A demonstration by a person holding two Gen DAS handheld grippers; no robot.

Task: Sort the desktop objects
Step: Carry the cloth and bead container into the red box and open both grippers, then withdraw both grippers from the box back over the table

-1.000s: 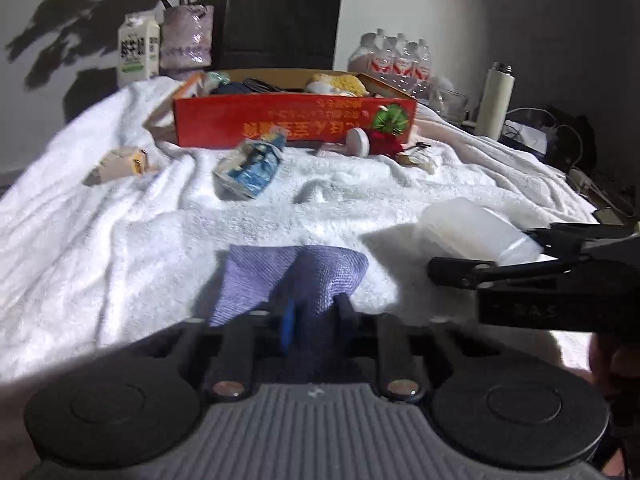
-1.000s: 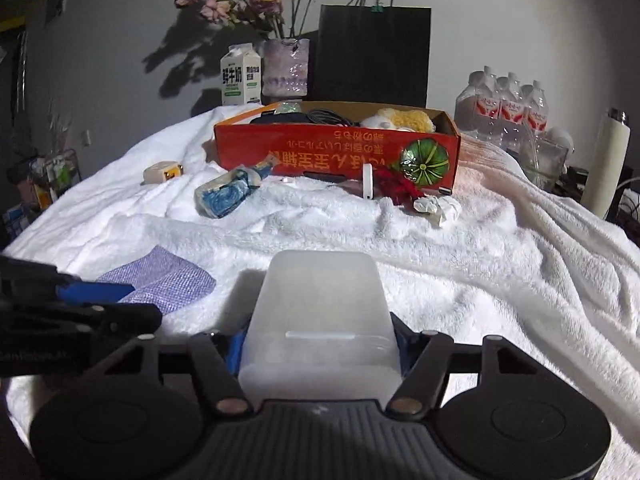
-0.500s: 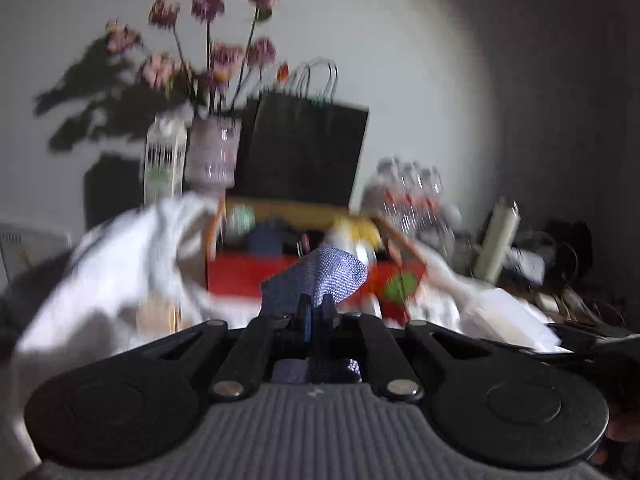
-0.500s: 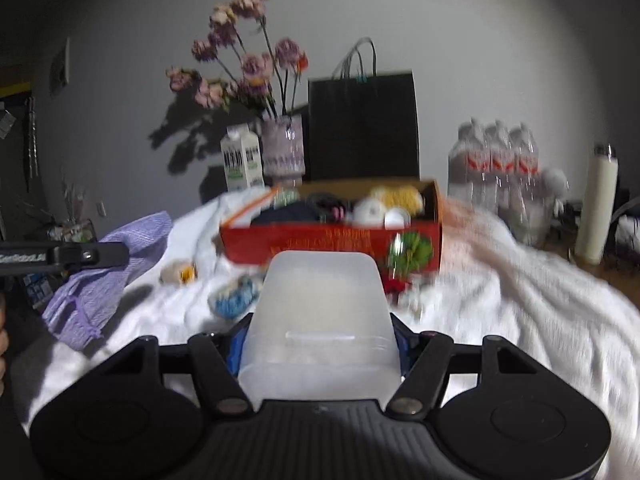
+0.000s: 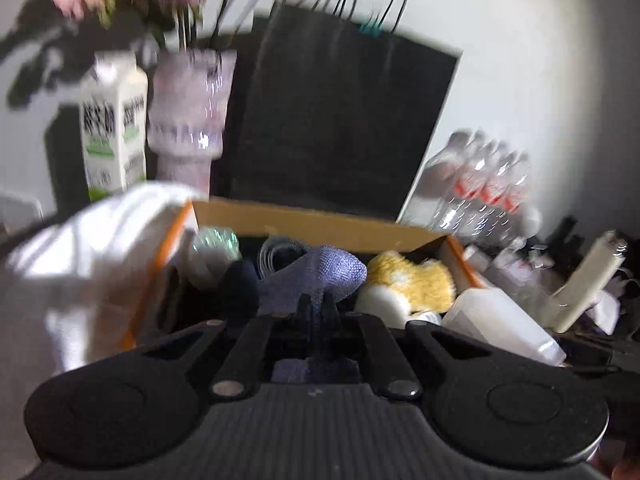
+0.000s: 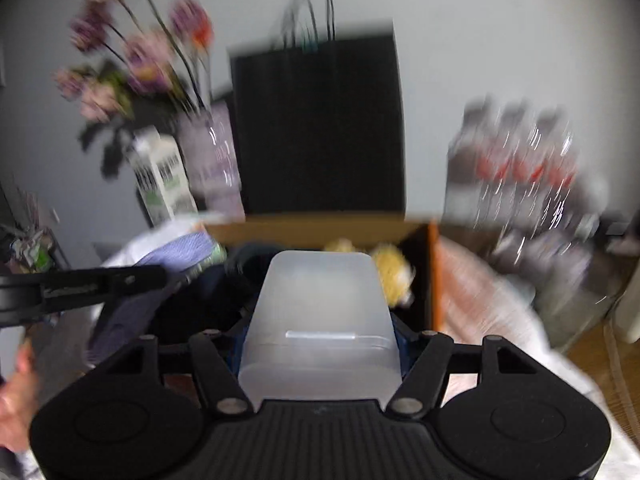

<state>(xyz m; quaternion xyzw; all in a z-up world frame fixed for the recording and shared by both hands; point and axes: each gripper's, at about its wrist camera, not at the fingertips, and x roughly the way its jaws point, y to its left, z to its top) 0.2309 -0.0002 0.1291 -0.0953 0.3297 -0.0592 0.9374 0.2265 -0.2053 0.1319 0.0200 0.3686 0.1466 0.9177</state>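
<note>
Both views were motion-blurred. The left gripper point(image 5: 316, 308) was closed on a purple woven cloth point(image 5: 320, 276), the fabric pinched between its two fingers and rising in a fold ahead of them. The cloth hung over the open top of the cardboard box point(image 5: 320, 222), above the items inside. Within the box a yellow plush item point(image 5: 412, 278) lay toward the right end, with dark items and a grey coiled object toward the left; these could not be identified further.

The right gripper point(image 6: 320, 320) was clamped on a translucent plastic container point(image 6: 320, 312), held between its fingers at the box's near edge, pointing into the box. In the left wrist view the same container appeared just right of the box.

Behind the box stood a black paper bag point(image 5: 336, 120), a milk carton point(image 5: 114, 124), a vase of flowers point(image 5: 188, 112) and a pack of water bottles point(image 5: 484, 184). A white towel point(image 5: 88, 252) covered the surface left of the box.
</note>
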